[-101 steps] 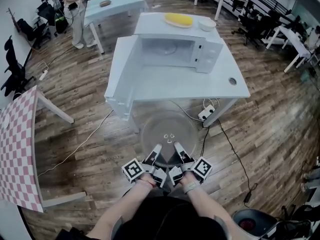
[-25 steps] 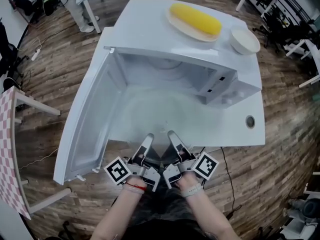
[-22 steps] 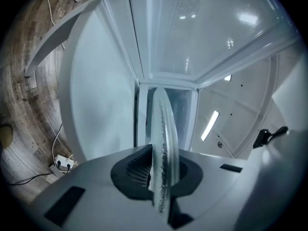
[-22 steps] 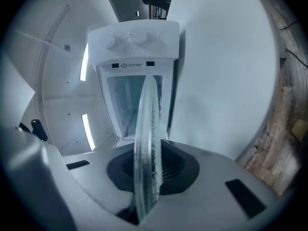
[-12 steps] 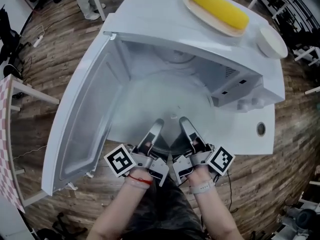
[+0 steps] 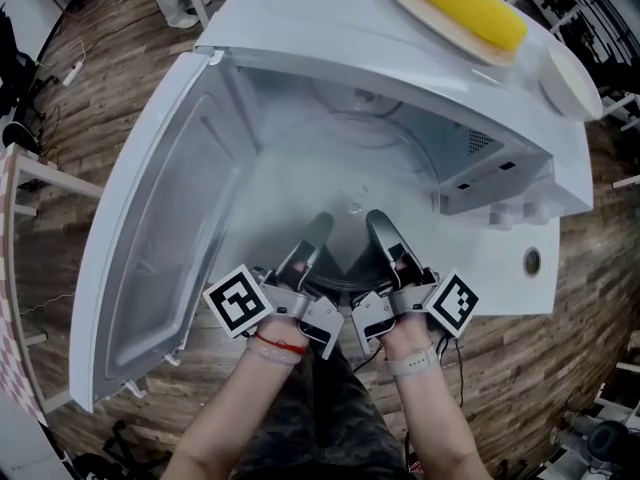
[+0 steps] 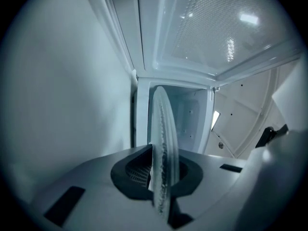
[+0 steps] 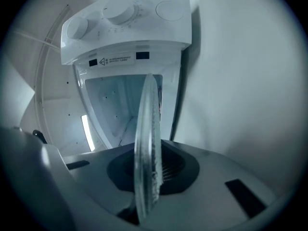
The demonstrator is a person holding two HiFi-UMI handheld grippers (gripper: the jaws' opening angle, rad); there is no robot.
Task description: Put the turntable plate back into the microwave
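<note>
The glass turntable plate (image 6: 345, 183) reaches into the cavity of the open microwave (image 6: 300, 38). Its near rim is pinched by the left gripper (image 6: 316, 230) and the right gripper (image 6: 383, 226), which sit side by side, each clamped on the edge. The door (image 6: 150, 228) stands wide at the left. A corn cob (image 6: 460, 6) lies on top.

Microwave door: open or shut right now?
Open. The white microwave door stands swung wide, leaving the cavity exposed.

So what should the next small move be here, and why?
Probably ease both forward a little, level. The left gripper and right gripper each clamp the near rim of the glass turntable plate, and it seems only partway into the open microwave, short of its floor's middle.
</note>
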